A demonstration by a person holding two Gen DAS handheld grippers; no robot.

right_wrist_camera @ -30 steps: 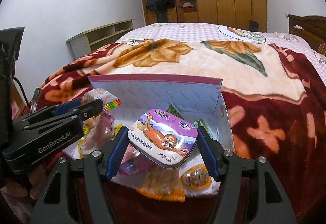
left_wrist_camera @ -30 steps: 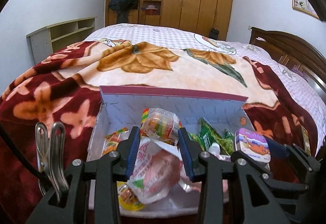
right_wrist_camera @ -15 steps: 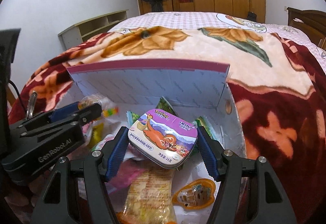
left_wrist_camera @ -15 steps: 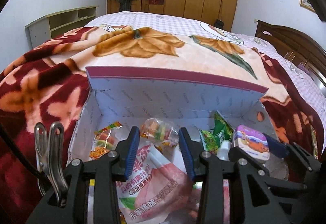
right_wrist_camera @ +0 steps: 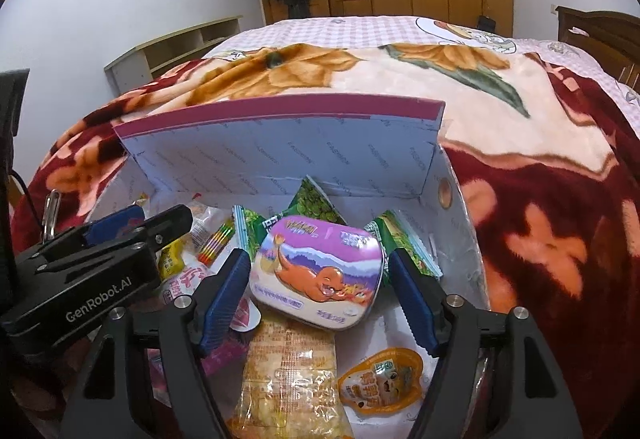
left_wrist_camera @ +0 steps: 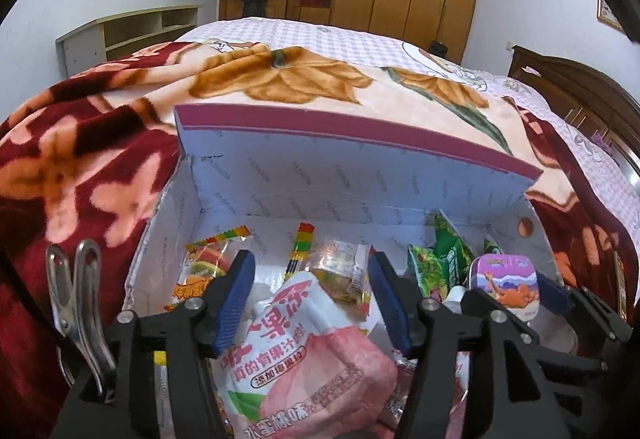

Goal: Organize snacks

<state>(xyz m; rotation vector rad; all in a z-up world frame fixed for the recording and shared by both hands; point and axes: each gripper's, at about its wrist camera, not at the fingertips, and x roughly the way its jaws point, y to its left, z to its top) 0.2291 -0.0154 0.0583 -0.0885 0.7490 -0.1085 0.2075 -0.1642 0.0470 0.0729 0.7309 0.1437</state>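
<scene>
Bed: a red, cream and orange floral blanket [right_wrist_camera: 540, 175] covers it, and everything else rests on this.
Box: a white cardboard box [right_wrist_camera: 280, 159] with a maroon-edged flap standing upright at its far side sits on the blanket and holds the snacks.
Jelly pouch: a pink-and-white pouch [left_wrist_camera: 304, 355] lies in the near left part of the box, long axis running from near right up to far left, top corner pointing away.
Left gripper [left_wrist_camera: 312, 299]: fingers spread either side of the pouch's upper end; contact with the pads cannot be told.
Mint tin: a purple tin with an orange cartoon creature [right_wrist_camera: 318, 273] is over the box's middle, long axis crosswise, face tilted toward the camera.
Right gripper [right_wrist_camera: 320, 291]: pinching the tin by its two short ends.
Green packets [left_wrist_camera: 436, 259]: standing against the far right of the box, behind the tin.
</scene>
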